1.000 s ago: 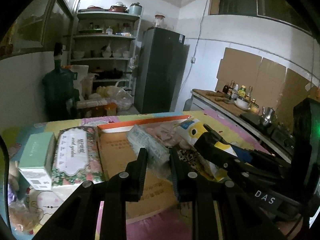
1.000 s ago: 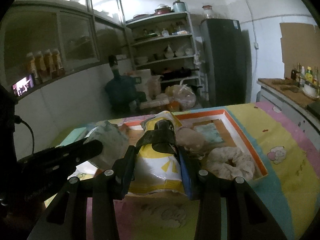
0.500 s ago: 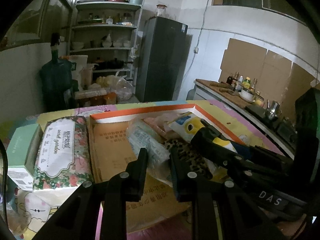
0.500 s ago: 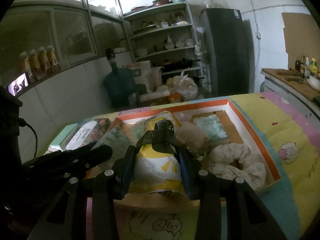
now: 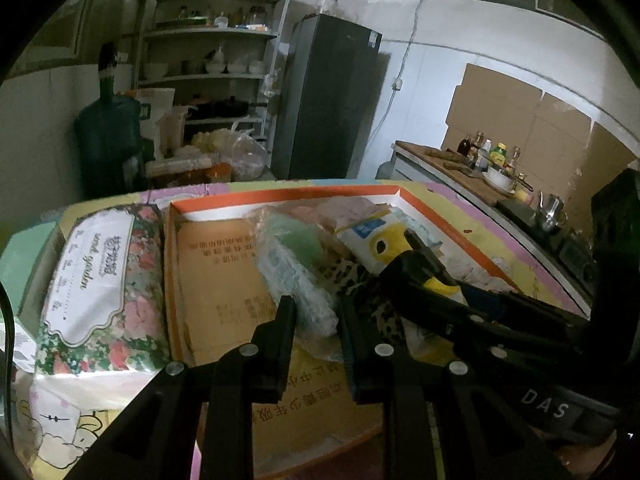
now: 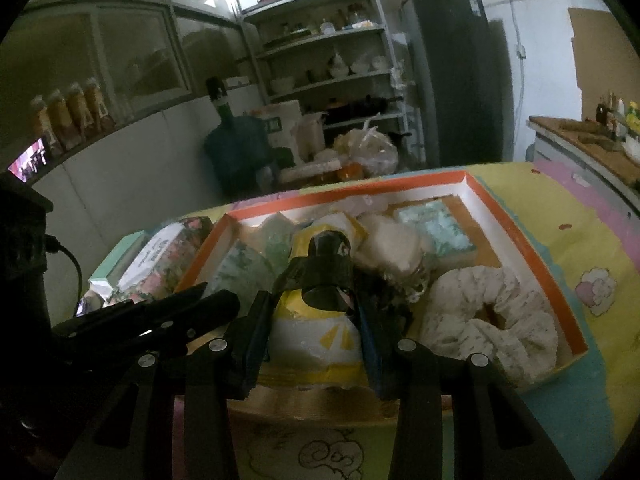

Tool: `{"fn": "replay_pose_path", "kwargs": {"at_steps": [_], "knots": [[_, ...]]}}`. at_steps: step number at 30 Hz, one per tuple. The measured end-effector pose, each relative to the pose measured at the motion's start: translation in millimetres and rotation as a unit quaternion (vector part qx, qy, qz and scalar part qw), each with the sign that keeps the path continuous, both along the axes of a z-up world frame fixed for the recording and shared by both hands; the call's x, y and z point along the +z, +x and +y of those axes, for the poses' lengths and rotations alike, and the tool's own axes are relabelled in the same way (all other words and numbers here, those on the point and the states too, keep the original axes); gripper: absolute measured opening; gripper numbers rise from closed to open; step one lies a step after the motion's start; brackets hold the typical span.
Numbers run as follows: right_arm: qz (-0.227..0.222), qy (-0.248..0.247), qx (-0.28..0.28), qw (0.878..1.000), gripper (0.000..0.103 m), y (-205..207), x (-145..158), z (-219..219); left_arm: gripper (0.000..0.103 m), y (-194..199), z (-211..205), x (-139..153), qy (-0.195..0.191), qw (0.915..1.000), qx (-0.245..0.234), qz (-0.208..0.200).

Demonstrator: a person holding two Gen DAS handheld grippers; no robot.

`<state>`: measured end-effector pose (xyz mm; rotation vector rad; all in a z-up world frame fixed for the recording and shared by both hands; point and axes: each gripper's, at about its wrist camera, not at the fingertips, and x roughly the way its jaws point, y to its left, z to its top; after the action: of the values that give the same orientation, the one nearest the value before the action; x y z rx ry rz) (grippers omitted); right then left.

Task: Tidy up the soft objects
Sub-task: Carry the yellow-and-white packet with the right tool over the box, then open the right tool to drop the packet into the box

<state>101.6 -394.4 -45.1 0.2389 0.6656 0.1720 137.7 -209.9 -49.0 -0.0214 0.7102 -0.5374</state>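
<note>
Clear-wrapped green tissue pack [image 5: 296, 276]: tilted, centre frame, over the orange-rimmed cardboard tray [image 5: 280, 194]. Yellow-and-white soft pack [image 6: 320, 320]: lower centre, at the tray's near edge. White frilly ring [image 6: 492, 316]: lying in the tray's right part.

Your tray [image 6: 516, 236] has an orange rim, white inner walls and a brown cardboard floor. Your right gripper [image 6: 314, 316] is black and grips a white and yellow pack [image 6: 316, 340]. Your left gripper [image 5: 316, 316], also black, grips a clear pack [image 5: 296, 280] with pale green contents. The tissue pack [image 5: 100, 292] shows pink and green florals. The scrunchie [image 6: 492, 320] is cream. The cloth [image 6: 580, 248] is yellow, pink and blue.
</note>
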Motion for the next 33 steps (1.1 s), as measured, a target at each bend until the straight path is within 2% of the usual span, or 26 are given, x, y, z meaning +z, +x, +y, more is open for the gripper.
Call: {"fn": "replay_pose_path", "kwargs": {"at_steps": [7, 8, 10, 12, 16, 19, 22, 29, 33], "knots": [[0.007, 0.007, -0.002, 1.0, 0.045, 3, -4, -2, 0.025, 5, 1, -3, -0.004, 0.9999, 0.002, 0.011], [0.009, 0.008, -0.002, 1.0, 0.045, 3, -5, -2, 0.026, 5, 2, -3, -0.002, 0.9999, 0.004, 0.013], [0.009, 0.012, -0.003, 1.0, 0.045, 3, -5, -3, 0.038, 5, 1, -3, -0.001, 0.9999, 0.006, 0.015], [0.008, 0.013, -0.005, 1.0, 0.045, 3, -6, -5, 0.044, 7, 2, -3, 0.0, 0.9998, 0.013, 0.015], [0.007, 0.02, -0.007, 1.0, 0.047, 3, -7, -7, 0.051, 9, 6, -1, 0.002, 0.9997, 0.021, 0.013], [0.001, 0.023, -0.008, 1.0, 0.048, 2, -4, -8, 0.054, 8, 7, 0, 0.0, 0.9997, 0.024, 0.01], [-0.005, 0.031, -0.008, 0.999, 0.055, 0, -2, -9, 0.055, 6, 8, 3, -0.002, 0.9997, 0.025, 0.003], [-0.016, 0.037, -0.009, 0.999, 0.055, -6, 1, -9, 0.055, -3, 9, 9, 0.0, 0.9996, 0.026, -0.01], [-0.025, 0.037, -0.012, 0.999, 0.056, -11, 5, -8, 0.06, -7, 11, 15, 0.002, 0.9993, 0.03, -0.021]]}}
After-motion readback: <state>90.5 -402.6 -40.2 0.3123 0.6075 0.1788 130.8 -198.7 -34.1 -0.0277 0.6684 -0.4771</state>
